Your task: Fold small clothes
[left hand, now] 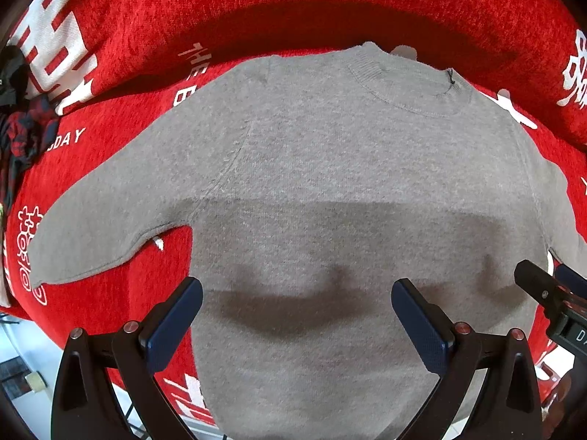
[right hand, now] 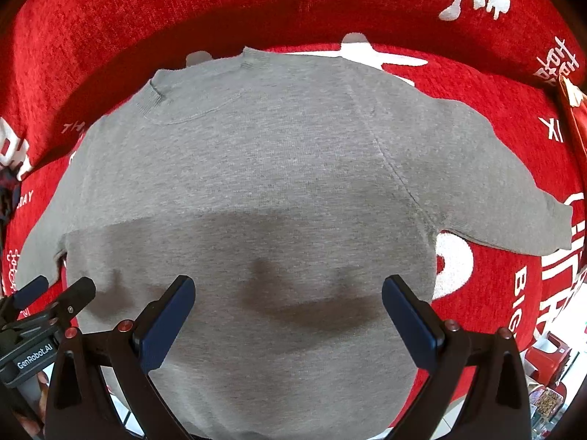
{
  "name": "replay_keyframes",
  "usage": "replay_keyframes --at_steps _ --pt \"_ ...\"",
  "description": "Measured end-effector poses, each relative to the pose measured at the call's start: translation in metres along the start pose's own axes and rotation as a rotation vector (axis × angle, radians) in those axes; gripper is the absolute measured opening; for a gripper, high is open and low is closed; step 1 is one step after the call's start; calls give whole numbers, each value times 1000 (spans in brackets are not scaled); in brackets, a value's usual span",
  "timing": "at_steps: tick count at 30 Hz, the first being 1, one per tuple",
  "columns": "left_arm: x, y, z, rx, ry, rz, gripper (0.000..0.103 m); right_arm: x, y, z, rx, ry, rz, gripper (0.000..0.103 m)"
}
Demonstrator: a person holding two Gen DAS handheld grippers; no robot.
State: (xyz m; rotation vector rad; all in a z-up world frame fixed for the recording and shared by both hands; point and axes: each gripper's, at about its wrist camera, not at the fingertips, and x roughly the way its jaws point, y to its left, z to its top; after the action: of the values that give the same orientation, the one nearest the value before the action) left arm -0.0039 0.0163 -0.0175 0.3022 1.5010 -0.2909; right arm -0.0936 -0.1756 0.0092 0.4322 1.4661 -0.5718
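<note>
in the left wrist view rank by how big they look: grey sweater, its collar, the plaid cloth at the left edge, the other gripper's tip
1. grey sweater, fills most of the view
2. collar
3. plaid cloth and right gripper: similar in apparent size, both cut by the frame edge, and the gripper is nearer the camera, so I won't rank them.

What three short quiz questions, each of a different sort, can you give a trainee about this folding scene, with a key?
1. True or false: the grey T-shirt is already folded in half.
2. The T-shirt lies on: A) a wooden table B) a red cover with white print C) a blue mat.
3. Fill in: both the left gripper and the right gripper are ____.

Key: 1 false, it lies spread flat with both sleeves out. 2 B. 3 open.
</note>
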Motion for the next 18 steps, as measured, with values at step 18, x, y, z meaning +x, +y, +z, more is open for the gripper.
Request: replay_keyframes --at_steps 18 --pt "-1 -2 2 -5 8 6 103 -1 1 2 -11 0 0 102"
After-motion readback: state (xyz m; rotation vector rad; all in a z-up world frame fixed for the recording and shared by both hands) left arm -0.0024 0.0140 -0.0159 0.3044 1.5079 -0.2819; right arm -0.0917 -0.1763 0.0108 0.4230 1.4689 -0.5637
